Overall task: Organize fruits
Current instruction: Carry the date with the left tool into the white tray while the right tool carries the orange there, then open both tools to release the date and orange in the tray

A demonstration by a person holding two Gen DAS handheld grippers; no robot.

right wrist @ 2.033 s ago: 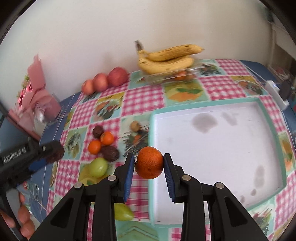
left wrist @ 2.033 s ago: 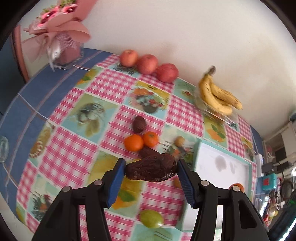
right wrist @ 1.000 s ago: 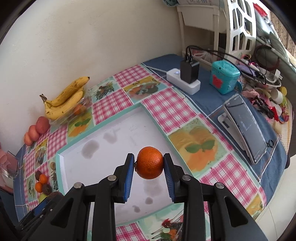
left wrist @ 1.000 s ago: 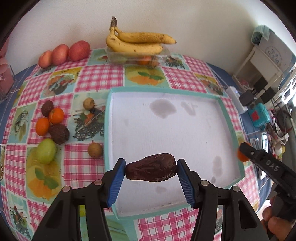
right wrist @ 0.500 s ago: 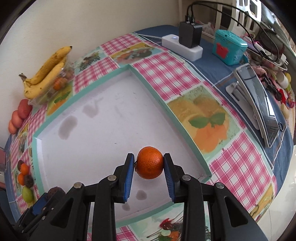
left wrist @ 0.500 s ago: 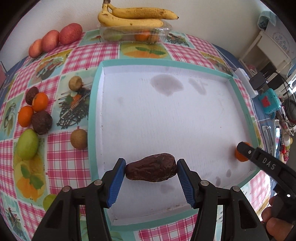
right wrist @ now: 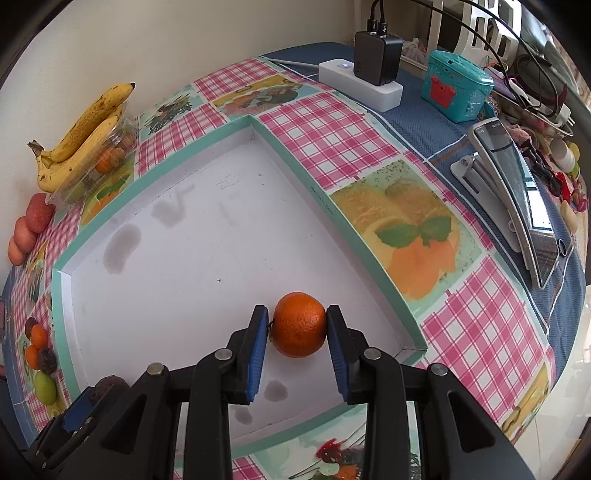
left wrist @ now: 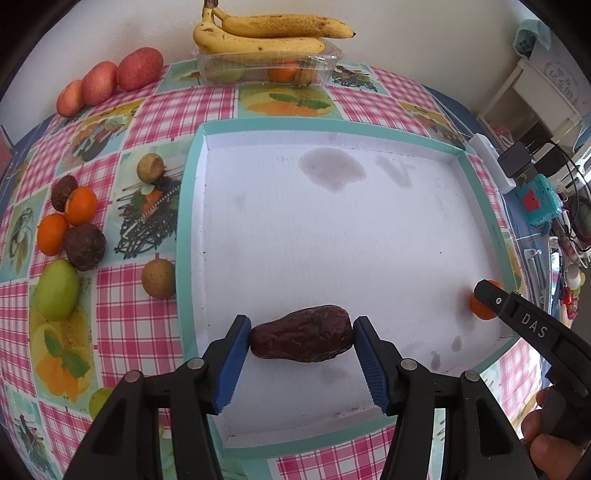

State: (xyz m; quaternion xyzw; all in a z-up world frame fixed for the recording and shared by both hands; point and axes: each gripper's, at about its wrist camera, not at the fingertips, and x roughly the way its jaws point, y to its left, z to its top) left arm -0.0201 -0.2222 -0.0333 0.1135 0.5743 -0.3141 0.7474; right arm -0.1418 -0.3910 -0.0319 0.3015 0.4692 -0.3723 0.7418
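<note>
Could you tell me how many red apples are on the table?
3, in a row by the wall at the table's far left: apple one, apple two, apple three. Others may be out of view.

Dark wrinkled fruit (left wrist: 301, 339) between gripper (left wrist: 301, 347) pads

a plain cream wall (left wrist: 110, 22) backs the table's checked cloth (right wrist: 325, 133); a white shelf unit (left wrist: 532, 96) stands right of the table.

Tray (left wrist: 480, 192): white inside, teal rim. Tablecloth (left wrist: 177, 110): pink-white check with fruit prints. Date (left wrist: 301, 339) dark brown, tangerine (right wrist: 298, 324) orange, bananas (left wrist: 266, 35) yellow, brown-speckled.
</note>
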